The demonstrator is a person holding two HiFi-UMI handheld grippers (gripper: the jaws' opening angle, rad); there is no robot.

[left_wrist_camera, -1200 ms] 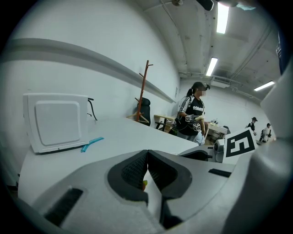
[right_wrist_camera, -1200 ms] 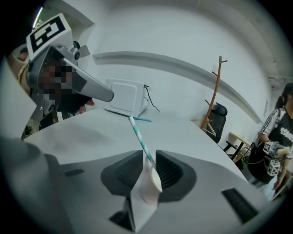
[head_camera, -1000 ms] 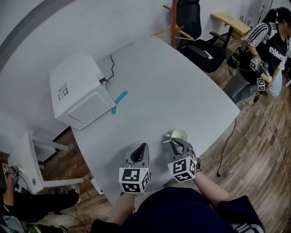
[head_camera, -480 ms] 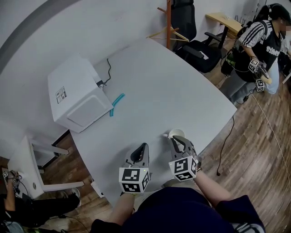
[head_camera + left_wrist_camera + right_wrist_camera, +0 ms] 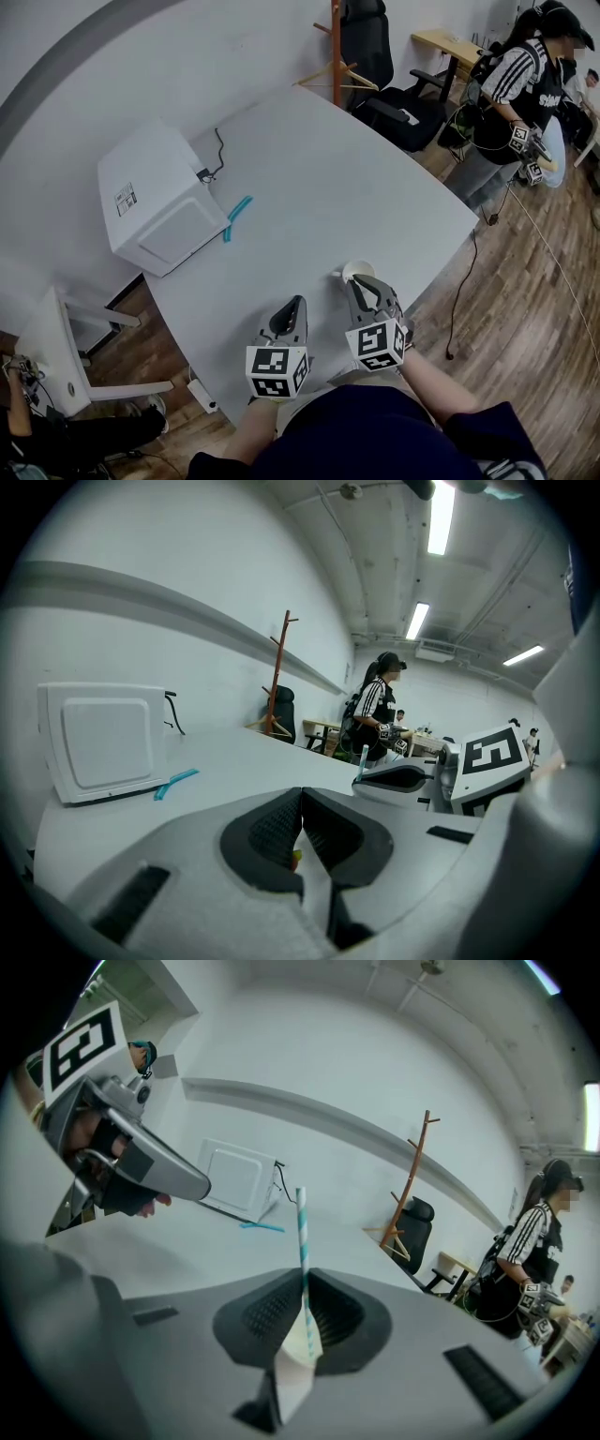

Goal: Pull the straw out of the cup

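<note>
A white paper cup [image 5: 362, 270] stands near the front right edge of the white table [image 5: 356, 178]. My right gripper [image 5: 355, 284] reaches its near rim. In the right gripper view the right gripper [image 5: 305, 1309] is shut on a teal-and-white striped straw [image 5: 301, 1241] that rises between the pads. A white paper edge, seemingly the cup's wall, is pinched along with it. The left gripper view shows the straw's tip [image 5: 364, 757] above the right gripper's jaw. My left gripper [image 5: 297, 303] hovers to the cup's left, shut, with nothing held [image 5: 300, 829].
A white boxy appliance [image 5: 155, 202] with a black cable sits at the table's back left, and a teal strip [image 5: 236, 216] lies beside it. Beyond the table are a wooden coat rack [image 5: 335, 56], a black chair [image 5: 384, 94] and a person [image 5: 511, 94] in a striped shirt.
The head view has drifted a little, so everything sits slightly further left. My right gripper stays shut at the cup, and the left gripper has not moved.
</note>
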